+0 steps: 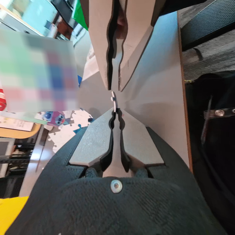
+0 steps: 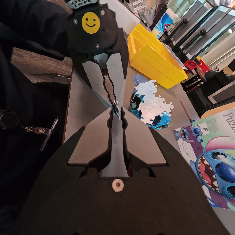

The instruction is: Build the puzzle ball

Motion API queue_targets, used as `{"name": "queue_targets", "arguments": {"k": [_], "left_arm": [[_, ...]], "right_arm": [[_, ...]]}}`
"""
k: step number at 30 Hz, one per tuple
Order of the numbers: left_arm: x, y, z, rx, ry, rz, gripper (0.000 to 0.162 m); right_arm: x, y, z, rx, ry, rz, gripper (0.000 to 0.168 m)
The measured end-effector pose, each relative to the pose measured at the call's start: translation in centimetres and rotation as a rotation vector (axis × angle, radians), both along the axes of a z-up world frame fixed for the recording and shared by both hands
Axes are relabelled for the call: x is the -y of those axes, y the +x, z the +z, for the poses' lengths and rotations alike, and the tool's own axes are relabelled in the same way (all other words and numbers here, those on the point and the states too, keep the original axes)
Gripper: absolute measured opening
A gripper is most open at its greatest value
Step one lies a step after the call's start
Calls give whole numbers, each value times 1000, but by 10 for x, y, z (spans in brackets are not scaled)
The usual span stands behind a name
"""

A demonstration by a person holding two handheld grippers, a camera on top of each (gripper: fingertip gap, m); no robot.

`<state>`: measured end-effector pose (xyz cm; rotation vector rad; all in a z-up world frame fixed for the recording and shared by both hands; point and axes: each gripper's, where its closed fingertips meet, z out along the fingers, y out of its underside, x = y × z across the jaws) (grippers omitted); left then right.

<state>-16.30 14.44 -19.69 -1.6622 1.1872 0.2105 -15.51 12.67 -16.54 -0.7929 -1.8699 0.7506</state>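
My left gripper (image 1: pixel 116 111) is shut on a small puzzle piece (image 1: pixel 113 98), held edge-on above the grey table (image 1: pixel 159 89). In the right wrist view the left gripper (image 2: pixel 113 101) reaches in from the top, and the blue and white piece (image 2: pixel 117 110) sticks out of its tips. My right gripper (image 2: pixel 116 111) is narrowly open, tip to tip with the left, and the piece sits in the gap between its fingertips. It also shows in the left wrist view (image 1: pixel 114 89). The partly built puzzle ball (image 2: pixel 150 108), white inside and blue outside, lies on the table to the right.
A yellow bin (image 2: pixel 152 63) stands at the back right, with a blue disc (image 2: pixel 139 78) in front of it. The puzzle box (image 2: pixel 209 159) lies at the right, a thin brush (image 2: pixel 185 111) beside it. A person in dark clothes with a badge clip (image 2: pixel 38 130) is at the table's left edge. The grippers are tip to tip, or close to it.
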Motion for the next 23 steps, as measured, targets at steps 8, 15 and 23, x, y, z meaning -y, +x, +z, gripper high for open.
{"name": "queue_targets", "arguments": {"k": [8, 15, 23], "left_arm": [[2, -10, -17, -149, -118, 11, 1], [2, -16, -24, -287, -126, 5, 1], [3, -20, -23, -295, -138, 43, 16]], "right_arm": [[0, -11, -19, 116, -3, 15, 4], [2, -16, -28, 163, 31, 30, 0], [-3, -19, -24, 152, -94, 21, 0]]}}
